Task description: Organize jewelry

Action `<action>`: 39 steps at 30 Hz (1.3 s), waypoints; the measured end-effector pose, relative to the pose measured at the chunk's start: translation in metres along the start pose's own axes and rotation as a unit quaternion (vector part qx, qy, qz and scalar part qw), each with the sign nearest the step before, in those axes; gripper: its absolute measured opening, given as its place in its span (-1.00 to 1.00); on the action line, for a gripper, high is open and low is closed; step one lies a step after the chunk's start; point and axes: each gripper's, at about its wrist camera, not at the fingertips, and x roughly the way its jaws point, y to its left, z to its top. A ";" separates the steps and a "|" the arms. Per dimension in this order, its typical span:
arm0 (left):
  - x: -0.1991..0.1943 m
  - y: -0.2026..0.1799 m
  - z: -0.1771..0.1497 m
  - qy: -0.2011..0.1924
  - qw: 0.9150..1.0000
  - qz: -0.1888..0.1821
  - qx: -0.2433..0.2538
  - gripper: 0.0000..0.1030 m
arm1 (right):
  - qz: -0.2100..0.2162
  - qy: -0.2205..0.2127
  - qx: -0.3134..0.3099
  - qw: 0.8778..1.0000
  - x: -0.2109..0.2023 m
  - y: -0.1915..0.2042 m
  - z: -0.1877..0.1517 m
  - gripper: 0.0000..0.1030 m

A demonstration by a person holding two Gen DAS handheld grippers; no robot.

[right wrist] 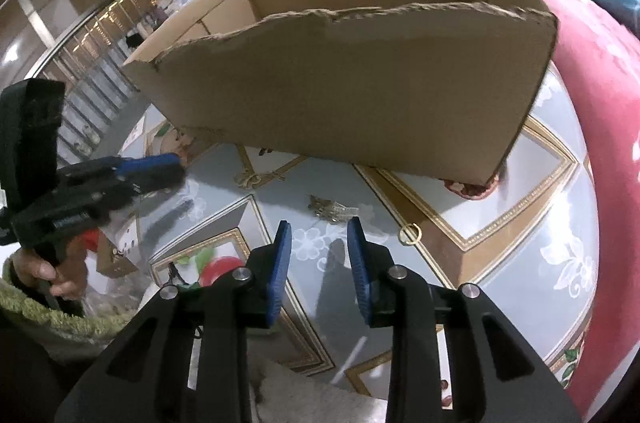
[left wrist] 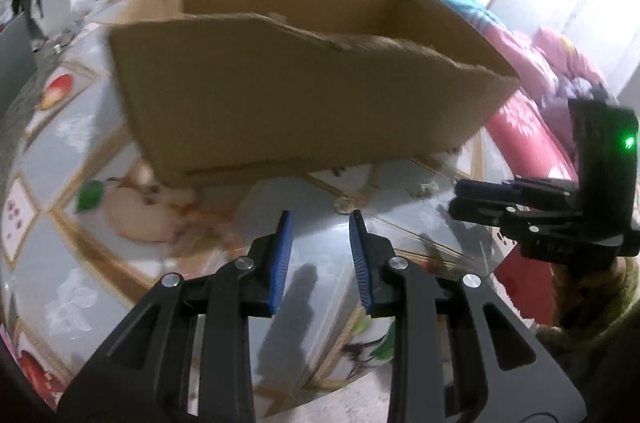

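Two tongs point(left wrist: 320, 219) point(right wrist: 319, 227) part-open, empty | glossy patterned tabletop point(right wrist: 520, 207), cardboard box point(right wrist: 360, 83) | red bedding point(right wrist: 592, 95), perhaps

Each of the 2 wrist fisheyes looks steeply down along its own blue-padded fingers, close over the glossy patterned tablecloth point(left wrist: 80, 151); both share the torn brown cardboard box point(right wrist: 360, 91).
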 end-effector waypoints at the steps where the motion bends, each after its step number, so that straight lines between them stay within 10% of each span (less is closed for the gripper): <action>1: 0.005 -0.004 0.000 0.004 1.000 0.001 0.006 -0.47 | 0.003 0.000 -0.001 1.000 0.001 0.001 0.000 -0.48; 19: 0.045 -0.048 0.008 0.033 0.986 0.094 0.136 -0.52 | 0.031 0.005 -0.042 0.999 0.011 0.008 -0.002 -0.50; 39: 0.026 -0.039 -0.002 0.037 0.992 0.048 0.108 -0.97 | 0.030 -0.008 -0.038 0.999 0.003 0.006 -0.003 -0.50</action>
